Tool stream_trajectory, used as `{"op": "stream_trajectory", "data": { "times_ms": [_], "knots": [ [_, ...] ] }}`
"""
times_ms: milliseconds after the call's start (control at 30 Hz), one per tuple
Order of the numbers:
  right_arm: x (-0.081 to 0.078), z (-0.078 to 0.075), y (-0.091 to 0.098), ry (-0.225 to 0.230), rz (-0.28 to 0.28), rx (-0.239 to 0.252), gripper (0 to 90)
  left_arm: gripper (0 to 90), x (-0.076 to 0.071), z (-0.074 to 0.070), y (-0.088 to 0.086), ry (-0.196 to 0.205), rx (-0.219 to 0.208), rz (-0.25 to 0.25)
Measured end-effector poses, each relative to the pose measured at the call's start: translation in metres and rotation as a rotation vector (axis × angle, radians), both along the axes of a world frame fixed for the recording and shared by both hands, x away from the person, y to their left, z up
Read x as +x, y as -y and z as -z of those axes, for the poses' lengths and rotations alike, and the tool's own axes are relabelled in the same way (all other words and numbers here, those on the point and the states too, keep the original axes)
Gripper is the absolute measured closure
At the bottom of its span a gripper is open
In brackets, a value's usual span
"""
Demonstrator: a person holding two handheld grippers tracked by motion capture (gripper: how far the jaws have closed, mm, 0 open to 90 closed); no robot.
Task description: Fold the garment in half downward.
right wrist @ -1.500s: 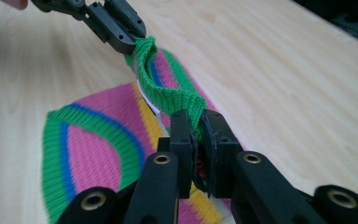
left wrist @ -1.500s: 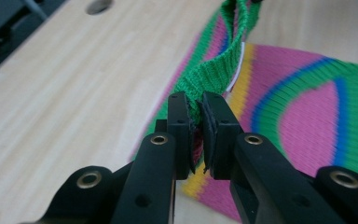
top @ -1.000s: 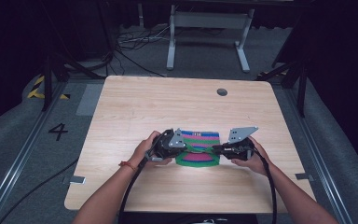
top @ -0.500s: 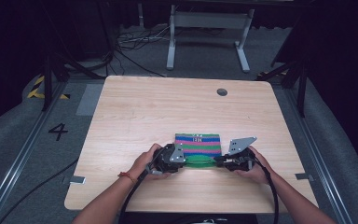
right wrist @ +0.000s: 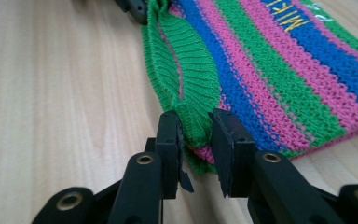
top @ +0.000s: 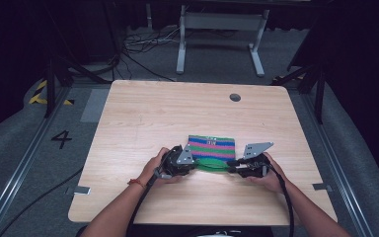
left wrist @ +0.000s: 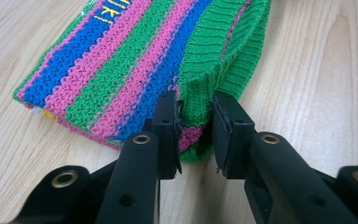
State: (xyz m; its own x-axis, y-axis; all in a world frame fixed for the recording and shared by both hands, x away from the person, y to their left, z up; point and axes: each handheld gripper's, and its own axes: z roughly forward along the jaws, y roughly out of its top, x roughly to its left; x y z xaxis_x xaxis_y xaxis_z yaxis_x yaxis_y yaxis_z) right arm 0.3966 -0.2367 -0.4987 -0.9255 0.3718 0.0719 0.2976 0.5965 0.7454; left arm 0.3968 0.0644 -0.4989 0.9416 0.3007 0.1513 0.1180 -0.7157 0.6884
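On the near middle of the wooden surface (top: 143, 123) lies a folded knitted cloth (top: 211, 148), its green ribbed hem turned toward the person. Left tongs (left wrist: 195, 128) and right tongs (right wrist: 195, 140) each stand at one near corner of that hem. Both pairs have just been opening; the jaws are now slightly apart, with a fold of green ribbing (left wrist: 200, 88) between them, seemingly slack rather than pinched.

Judged from the cloth lying flat and the jaws easing off, the step in hand is the release after laying the fold down. To do it well, the jaws should part far enough that the pads clear the ribbing before either hand draws back; a pad that snags the loose knit would drag the top layer and spoil the fold. Withdrawing both hands straight back and level, at the same pace, should keep the hem square.

The cloth is a chunky knit in lengthwise stripes of blue, pink and green, with yellow lettering (right wrist: 291, 18) on one blue stripe. Its hem (right wrist: 177, 60) is a plain green rib, doubled over and gaping a little between the corners.
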Motion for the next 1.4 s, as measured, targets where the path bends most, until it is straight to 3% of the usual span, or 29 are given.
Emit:
{"op": "stream_trajectory", "data": {
  "times_ms": [233, 300, 433, 467, 533, 667, 833, 967, 1067, 1100, 1233, 1333, 1400],
  "knots": [
    [-0.003, -0.002, -0.008, 0.091, 0.027, -0.074, 70.4, 72.3, 0.003, 0.001, 0.000, -0.004, -0.011, -0.011],
    [-0.004, -0.001, -0.009, 0.084, 0.032, -0.066, 65.3, 71.3, 0.002, 0.000, 0.001, -0.005, -0.001, -0.007],
    [-0.005, -0.001, -0.009, 0.079, 0.036, -0.062, 65.1, 68.0, 0.001, -0.003, 0.001, -0.029, 0.005, 0.011],
    [-0.005, -0.002, -0.008, 0.073, 0.035, -0.060, 63.7, 62.2, 0.000, -0.003, 0.002, -0.037, 0.010, 0.014],
    [-0.006, -0.003, -0.008, 0.076, 0.030, -0.060, 59.0, 59.2, -0.002, -0.005, 0.003, -0.038, 0.019, 0.021],
    [-0.010, -0.012, -0.006, 0.095, 0.047, -0.049, 54.9, 53.9, -0.004, -0.013, 0.002, -0.049, -0.003, 0.012],
    [-0.014, -0.023, 0.001, 0.139, 0.057, 0.005, 69.4, 56.4, -0.006, -0.022, -0.005, -0.047, -0.066, 0.010],
    [-0.013, -0.024, 0.002, 0.137, 0.065, 0.009, 74.3, 64.0, -0.003, -0.020, -0.002, -0.053, -0.055, 0.001],
    [-0.010, -0.019, 0.000, 0.139, 0.082, -0.018, 77.0, 72.7, 0.001, -0.012, 0.002, -0.061, 0.022, -0.001],
    [-0.009, -0.016, -0.001, 0.144, 0.092, -0.039, 78.2, 74.1, 0.002, -0.009, 0.002, -0.076, 0.016, 0.002],
    [-0.006, -0.004, -0.005, 0.120, 0.088, -0.069, 78.2, 72.9, 0.003, -0.008, 0.001, -0.082, 0.001, 0.008],
    [-0.006, -0.004, -0.006, 0.122, 0.095, -0.072, 78.1, 64.5, 0.002, -0.008, 0.000, -0.090, 0.001, 0.016],
    [-0.007, -0.005, -0.007, 0.124, 0.095, -0.073, 77.3, 62.4, 0.000, -0.010, 0.000, -0.082, 0.006, -0.006]
  ]
}}
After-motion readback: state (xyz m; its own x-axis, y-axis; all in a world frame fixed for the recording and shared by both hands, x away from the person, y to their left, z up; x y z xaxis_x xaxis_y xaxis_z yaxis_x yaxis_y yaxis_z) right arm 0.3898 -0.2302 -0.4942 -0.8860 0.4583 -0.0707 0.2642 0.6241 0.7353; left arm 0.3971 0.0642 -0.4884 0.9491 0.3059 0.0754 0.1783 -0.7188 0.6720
